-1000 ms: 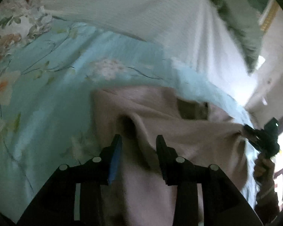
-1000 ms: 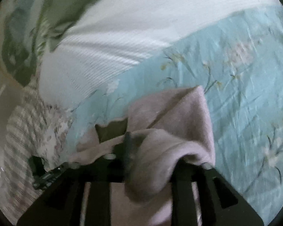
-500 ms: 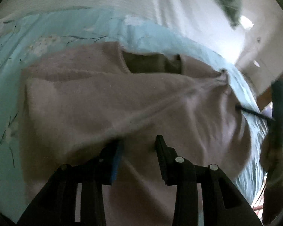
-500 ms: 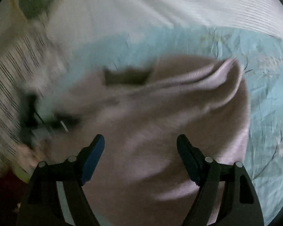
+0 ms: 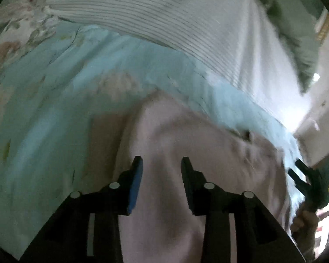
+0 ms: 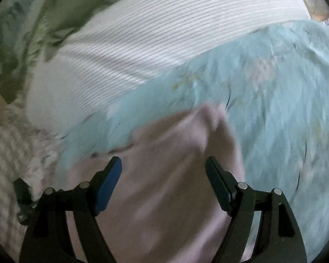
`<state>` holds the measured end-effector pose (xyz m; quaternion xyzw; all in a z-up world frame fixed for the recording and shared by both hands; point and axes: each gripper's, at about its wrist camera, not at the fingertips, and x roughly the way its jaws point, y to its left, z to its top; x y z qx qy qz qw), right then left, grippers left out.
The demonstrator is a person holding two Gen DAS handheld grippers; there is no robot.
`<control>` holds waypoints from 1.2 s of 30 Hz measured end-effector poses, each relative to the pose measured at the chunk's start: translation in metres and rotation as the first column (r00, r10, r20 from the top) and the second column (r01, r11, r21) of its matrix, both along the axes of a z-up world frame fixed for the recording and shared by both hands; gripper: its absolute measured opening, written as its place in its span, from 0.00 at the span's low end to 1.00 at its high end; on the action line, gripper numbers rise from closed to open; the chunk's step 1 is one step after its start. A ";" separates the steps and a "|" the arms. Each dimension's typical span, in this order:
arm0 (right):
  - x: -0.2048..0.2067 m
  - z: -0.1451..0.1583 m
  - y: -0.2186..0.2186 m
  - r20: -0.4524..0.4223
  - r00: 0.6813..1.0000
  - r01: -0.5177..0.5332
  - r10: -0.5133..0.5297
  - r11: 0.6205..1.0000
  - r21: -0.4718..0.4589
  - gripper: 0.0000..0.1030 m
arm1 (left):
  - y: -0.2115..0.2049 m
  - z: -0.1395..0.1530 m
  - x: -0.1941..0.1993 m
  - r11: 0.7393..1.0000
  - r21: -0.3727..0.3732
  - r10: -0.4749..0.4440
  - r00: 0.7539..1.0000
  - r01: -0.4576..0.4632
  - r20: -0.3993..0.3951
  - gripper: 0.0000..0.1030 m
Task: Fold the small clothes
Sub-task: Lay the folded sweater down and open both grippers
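A small pale pink garment [image 5: 197, 144] lies spread on a light blue floral bedsheet [image 5: 54, 109]. My left gripper [image 5: 162, 164] hovers over its near part with the jaws partly apart and nothing between them. The garment also fills the lower middle of the right wrist view [image 6: 164, 175]. My right gripper [image 6: 163, 164] is wide open above it, empty. The right gripper also shows at the right edge of the left wrist view [image 5: 300, 173], held by a hand. Both views are blurred by motion.
A white ribbed blanket [image 5: 186, 17] lies beyond the sheet, with a green patterned cover [image 6: 33, 22] further back. A striped cloth [image 6: 6, 153] lies at the left of the right wrist view. A pale wall [image 5: 326, 87] stands at the right.
My right gripper let go of the garment and opened wide. The garment went from bunched and lifted to spread flat on the sheet. Both grippers have pulled back.
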<state>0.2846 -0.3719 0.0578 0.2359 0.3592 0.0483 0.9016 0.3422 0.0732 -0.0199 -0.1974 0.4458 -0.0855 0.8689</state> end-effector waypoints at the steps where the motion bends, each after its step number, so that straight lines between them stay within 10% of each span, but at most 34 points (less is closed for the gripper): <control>1: -0.016 -0.002 0.006 0.000 1.000 -0.024 0.024 0.999 0.021 0.77 | -0.001 0.002 -0.023 0.999 -0.033 -0.016 1.000 0.017 0.008 0.36; 11: -0.118 -0.046 0.057 -0.029 0.989 -0.138 0.143 0.982 0.131 0.78 | -0.021 -0.011 -0.173 0.977 -0.204 -0.075 0.997 0.070 -0.015 0.52; 23: -0.147 -0.053 0.081 -0.025 0.986 -0.157 0.162 0.975 0.156 0.81 | -0.015 -0.063 -0.157 0.904 -0.403 0.107 0.989 -0.139 -0.101 0.59; 29: -0.147 -0.053 0.088 -0.034 0.984 -0.165 0.172 0.973 0.162 0.81 | -0.002 -0.077 -0.132 0.892 -0.395 0.185 0.976 -0.217 -0.119 0.11; 36: -0.144 -0.049 0.089 -0.017 0.983 -0.178 0.183 0.971 0.159 0.81 | 0.023 -0.049 -0.156 0.901 -0.380 0.221 0.975 -0.209 -0.011 0.04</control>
